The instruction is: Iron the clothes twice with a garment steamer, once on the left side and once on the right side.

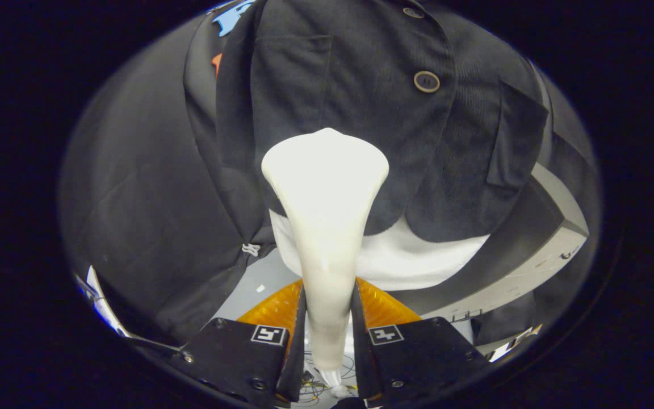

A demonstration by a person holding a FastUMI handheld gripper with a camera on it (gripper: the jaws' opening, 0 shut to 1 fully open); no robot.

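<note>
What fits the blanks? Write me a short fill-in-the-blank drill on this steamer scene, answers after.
1. The gripper is shut on the steamer's ____.
2. The steamer head is in front of a dark ____.
3. Below the garment's hem hangs a ____ cloth.
4. The round brown thing beyond the head is a ____.

Answers: handle; jacket; white; button

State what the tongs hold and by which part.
The tongs are shut on the steamer, both fingers pressing its narrow handle, with the wide head out ahead of them at the dark jacket.
</note>
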